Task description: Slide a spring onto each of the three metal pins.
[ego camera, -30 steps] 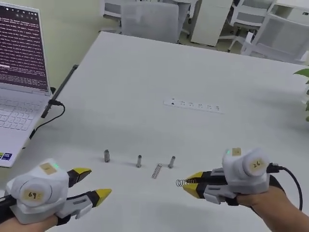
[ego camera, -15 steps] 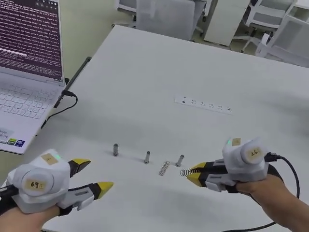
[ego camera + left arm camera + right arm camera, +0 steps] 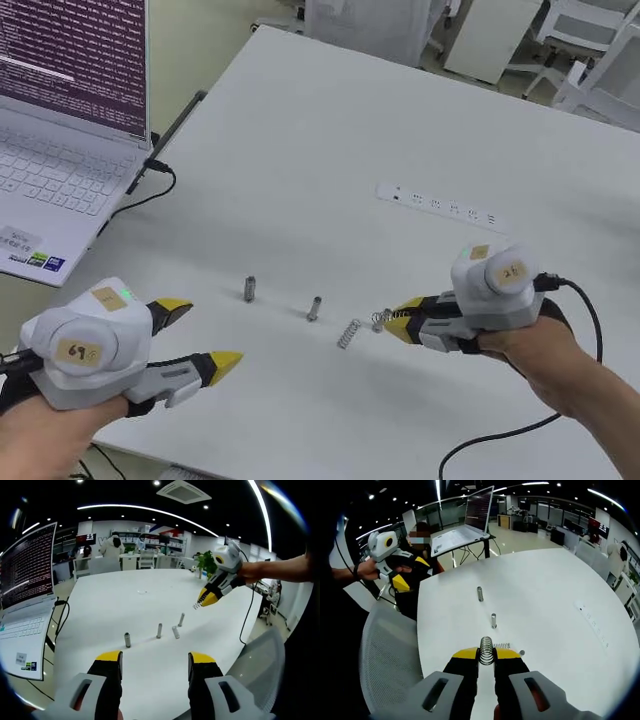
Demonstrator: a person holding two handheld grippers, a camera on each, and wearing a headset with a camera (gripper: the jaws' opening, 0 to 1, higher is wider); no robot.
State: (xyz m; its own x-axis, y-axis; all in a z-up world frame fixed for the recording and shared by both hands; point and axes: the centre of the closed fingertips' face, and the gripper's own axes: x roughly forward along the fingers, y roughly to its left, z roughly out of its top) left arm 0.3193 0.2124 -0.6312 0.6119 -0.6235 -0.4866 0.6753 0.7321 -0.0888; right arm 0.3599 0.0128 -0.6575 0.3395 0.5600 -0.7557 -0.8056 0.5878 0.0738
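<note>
- On the white table (image 3: 300, 150), three pins stand in a row; the middle pin (image 3: 314, 308) serves as reference.
- Left of the middle pin, the outer pin (image 3: 250, 289) looks ribbed in the right gripper view. It may already carry a coil, but this cannot be confirmed. The middle pin itself is bare.
- Right of the middle pin stands the third pin (image 3: 181, 619). A loose spring (image 3: 348, 334) lies flat between the two, slightly nearer the person.
- The right gripper (image 3: 396, 321) has its jaws narrow, pinching the held spring (image 3: 486, 656). The coil projects beyond the tips, raised off the table close to the third pin.
- The left gripper (image 3: 200, 333) hangs near the table edge, well left of the middle pin, with its jaws wide and nothing between them.
- Judgement: the step in hand is threading the held spring onto the third pin.
- The next move calls for lining the coil's bore over the pin top, lowering it, then releasing. A skewed approach could knock the pin or flick the spring away.
</note>
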